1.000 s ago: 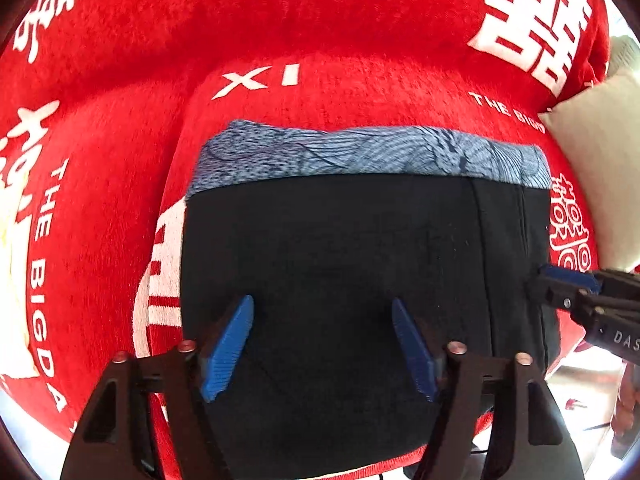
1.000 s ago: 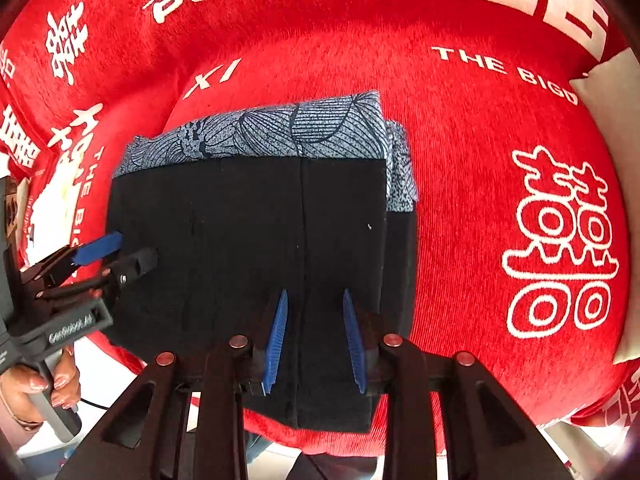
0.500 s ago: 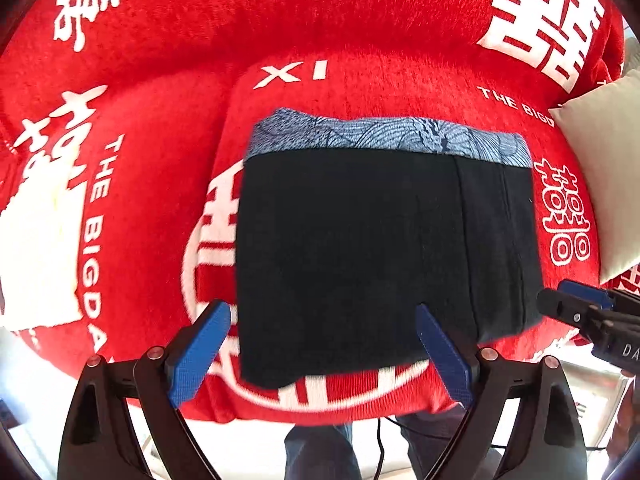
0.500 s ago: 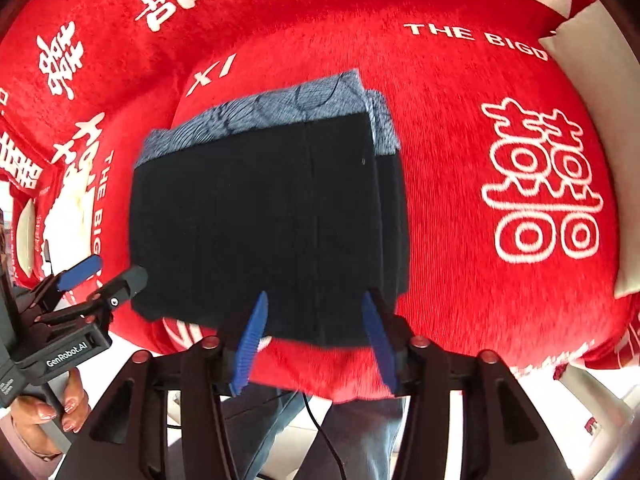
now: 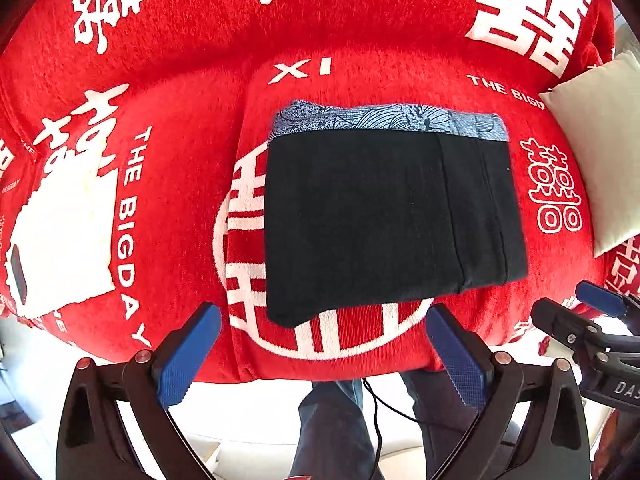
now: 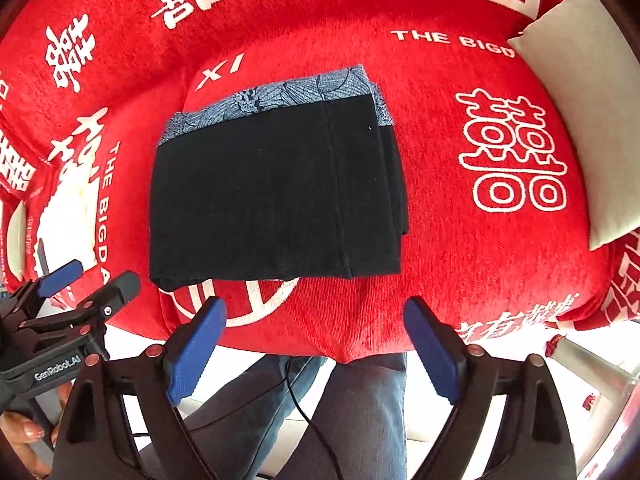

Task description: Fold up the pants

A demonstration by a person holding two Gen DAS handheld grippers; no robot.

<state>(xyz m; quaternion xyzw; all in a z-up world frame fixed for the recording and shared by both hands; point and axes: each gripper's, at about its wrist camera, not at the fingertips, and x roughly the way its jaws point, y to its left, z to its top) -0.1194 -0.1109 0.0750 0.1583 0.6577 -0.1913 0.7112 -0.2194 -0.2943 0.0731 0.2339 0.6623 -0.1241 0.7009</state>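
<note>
Beneath me the red cushion [image 5: 168,92] carries the pants [image 5: 380,216] — a flat, dark rectangle near its front edge, patterned waistband on the far side. I judge the folding done and this the release. My left tool [image 5: 320,356] and right tool [image 6: 316,352] hang above the near edge, jaws opening with nothing between them. Next — I'd only square the layers that stick out on the right.

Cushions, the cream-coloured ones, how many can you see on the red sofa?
1: the cream cushion sits at the sofa's right end, beyond the folded pants. Others may lie out of view.
</note>
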